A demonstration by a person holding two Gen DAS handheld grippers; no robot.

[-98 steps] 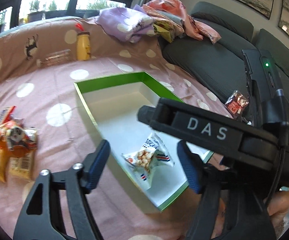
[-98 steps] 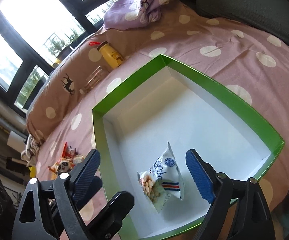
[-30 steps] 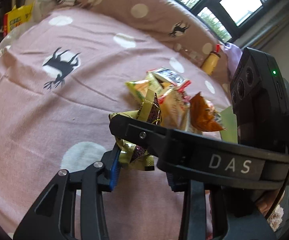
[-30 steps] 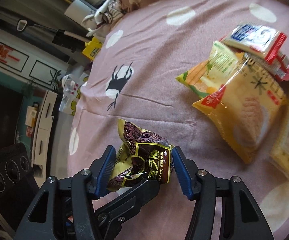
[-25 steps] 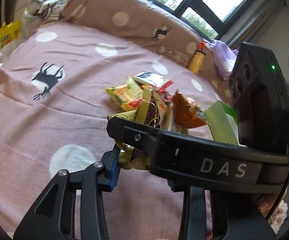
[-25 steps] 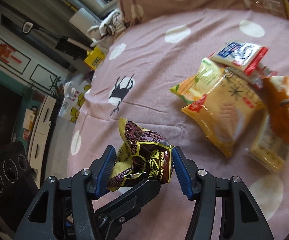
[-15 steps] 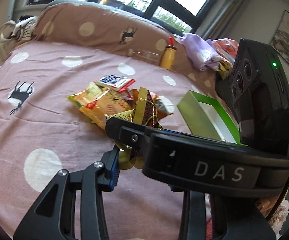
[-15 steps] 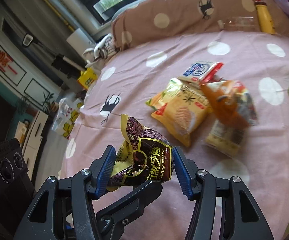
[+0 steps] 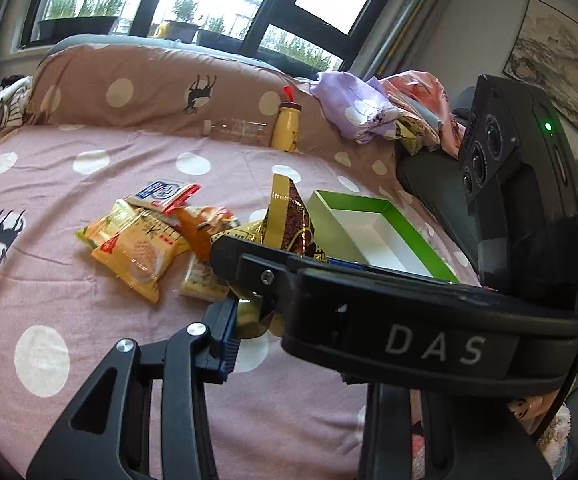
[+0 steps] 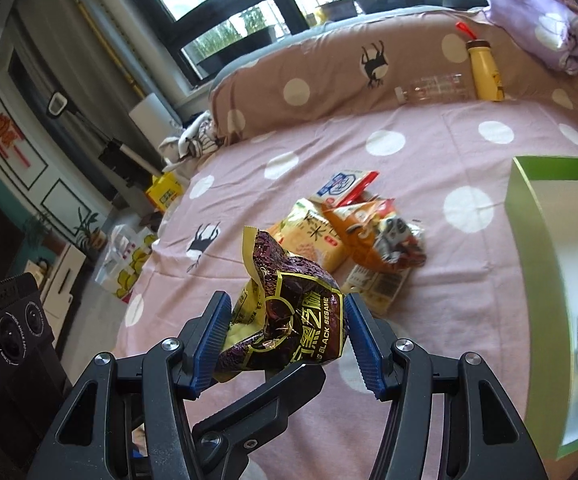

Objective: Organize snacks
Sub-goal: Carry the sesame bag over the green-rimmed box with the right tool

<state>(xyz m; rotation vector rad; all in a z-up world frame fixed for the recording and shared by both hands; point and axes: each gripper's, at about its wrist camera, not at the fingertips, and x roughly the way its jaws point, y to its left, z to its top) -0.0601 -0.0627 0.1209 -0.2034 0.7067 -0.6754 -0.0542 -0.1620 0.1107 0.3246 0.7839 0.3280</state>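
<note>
Right tongs (image 10: 287, 334) grip the black sesame packet (image 10: 289, 320) above the bed (image 10: 429, 152); left tongs' (image 9: 289, 332) state I cannot tell.

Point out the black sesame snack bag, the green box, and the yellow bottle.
black sesame snack bag (image 10: 301, 312), right wrist view, on its printed front.
green box (image 10: 529, 232), right wrist view, on its near green wall.
yellow bottle (image 10: 485, 72), right wrist view, on its body.

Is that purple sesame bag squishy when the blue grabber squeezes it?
Probably. The sesame bag looks crumpled and dented between the right gripper's pads, so it's likely soft and floppy. Its foil looks shiny, so it may be slippery. It appears puffy, so probably light for its size.
</note>
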